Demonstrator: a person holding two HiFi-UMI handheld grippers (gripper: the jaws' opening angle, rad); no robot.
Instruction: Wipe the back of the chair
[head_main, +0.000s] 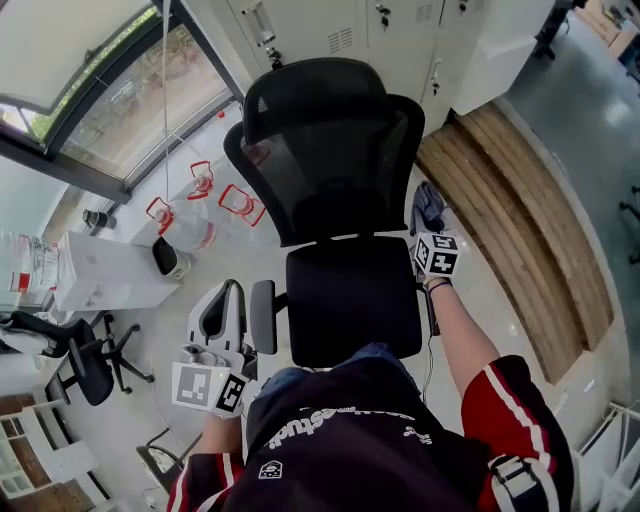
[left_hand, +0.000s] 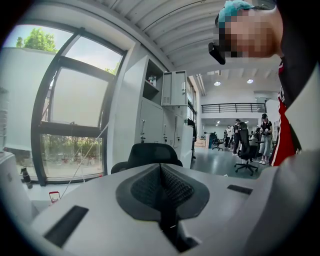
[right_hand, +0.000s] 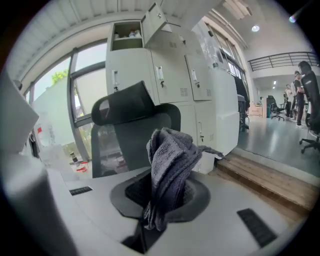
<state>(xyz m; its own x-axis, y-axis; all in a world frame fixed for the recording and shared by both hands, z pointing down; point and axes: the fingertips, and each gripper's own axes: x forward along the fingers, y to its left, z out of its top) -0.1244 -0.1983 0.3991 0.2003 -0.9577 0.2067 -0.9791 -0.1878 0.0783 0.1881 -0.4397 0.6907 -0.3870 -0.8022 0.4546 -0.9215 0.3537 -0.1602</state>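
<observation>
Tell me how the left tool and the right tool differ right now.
The right tool is shut on a grey cloth; the left tool is shut on nothing. The right tool is up beside the chair backrest, the left tool lower, near an armrest. Both face the chair backrest.

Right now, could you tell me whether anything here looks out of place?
Only the top locker door behind the chair: it stands open, while the doors below it are shut. Nothing looks spilled or damaged.
</observation>
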